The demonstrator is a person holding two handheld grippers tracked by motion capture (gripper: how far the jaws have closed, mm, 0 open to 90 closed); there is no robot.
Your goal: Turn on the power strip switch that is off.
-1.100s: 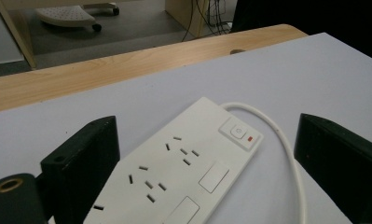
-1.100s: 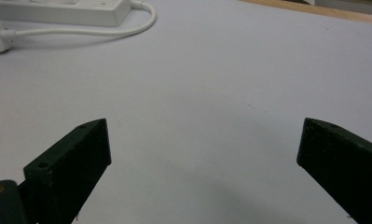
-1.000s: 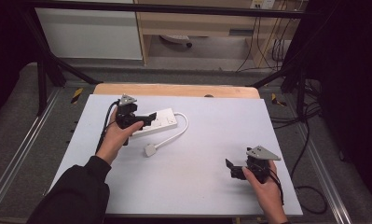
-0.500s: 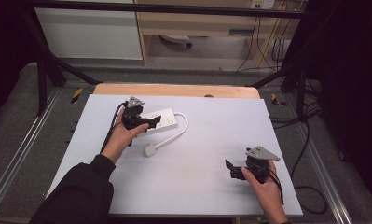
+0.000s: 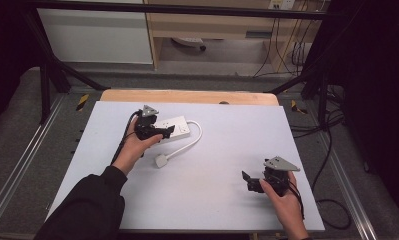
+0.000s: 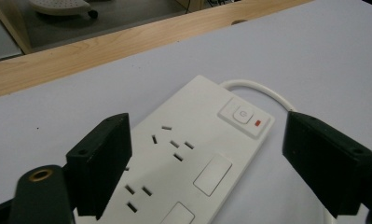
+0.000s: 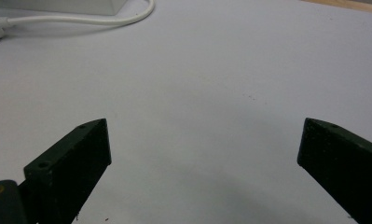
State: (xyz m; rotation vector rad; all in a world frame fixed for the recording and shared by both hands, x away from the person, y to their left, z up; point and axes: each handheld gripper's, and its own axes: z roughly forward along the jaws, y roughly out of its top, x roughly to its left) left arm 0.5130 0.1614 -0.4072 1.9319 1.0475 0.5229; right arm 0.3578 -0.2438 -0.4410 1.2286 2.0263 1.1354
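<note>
A white power strip lies flat on the white table top, toward its far left. Its power button and red light face up at the right end. A white cord loops from it to a white plug. My left gripper hovers open just over the strip, its jaws standing to either side of the sockets. My right gripper rests open near the front right of the table, with bare table between its jaws.
A wooden strip borders the table's far edge. Black frame posts stand at the left and right. Cables hang off the right side. Wide bare table lies between the two grippers.
My left gripper has moved to the right, over the power strip. The right gripper has stayed where it was.
</note>
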